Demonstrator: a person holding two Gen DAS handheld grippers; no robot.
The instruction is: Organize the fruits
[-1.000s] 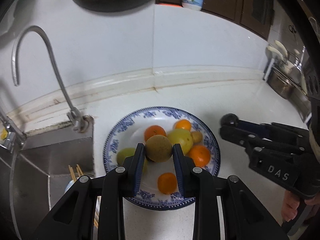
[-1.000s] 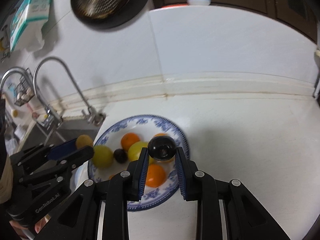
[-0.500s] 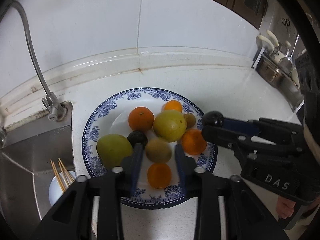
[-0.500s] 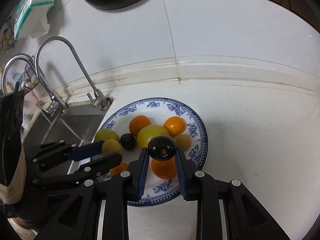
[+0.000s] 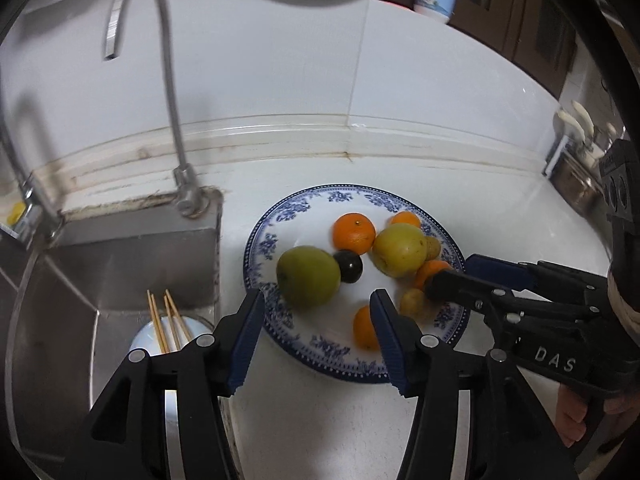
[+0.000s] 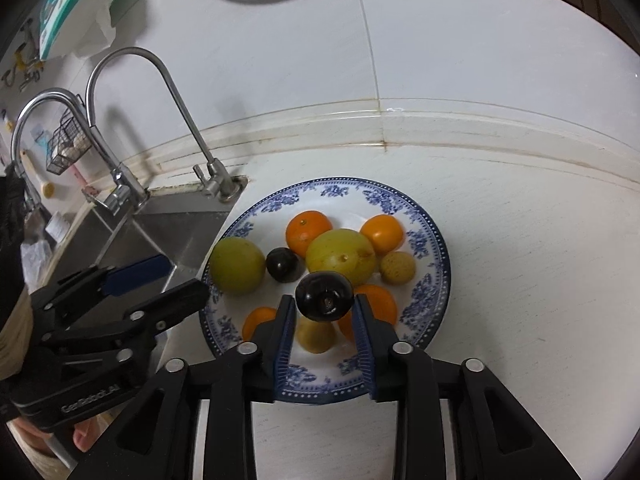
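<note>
my left gripper (image 5: 316,332) has its jaws spread and still widening, with nothing pinched between them; through the gap i see only the plate (image 5: 280,216) and the fruit lying on it. my right gripper (image 6: 325,322) has its jaws opening too, and a dark plum (image 6: 324,297) sits right between the tips. the blue pads look just about clear of its sides, so i read it as let go rather than pinched, though the margin is fine.

the blue-and-white plate rests on the white counter (image 6: 520,260), just beside the steel sink (image 5: 100,264). on it, from the right wrist view: a green pear-like fruit (image 6: 237,265) at the left edge, a second dark plum (image 6: 282,265) touching it, a big yellow-green fruit (image 6: 341,256) in the middle, an orange (image 6: 308,230) behind that, another orange (image 6: 382,233) to its right, and a small brownish kiwi (image 6: 397,267) near the right rim. two more oranges (image 6: 376,304) and a yellowish fruit (image 6: 316,334) lie under and around my right fingers.

in the left wrist view the right gripper reaches in from the right over the plate's edge. chopsticks (image 5: 166,320) stand in a bowl down in the sink, and a curved tap (image 5: 168,80) rises behind it
</note>
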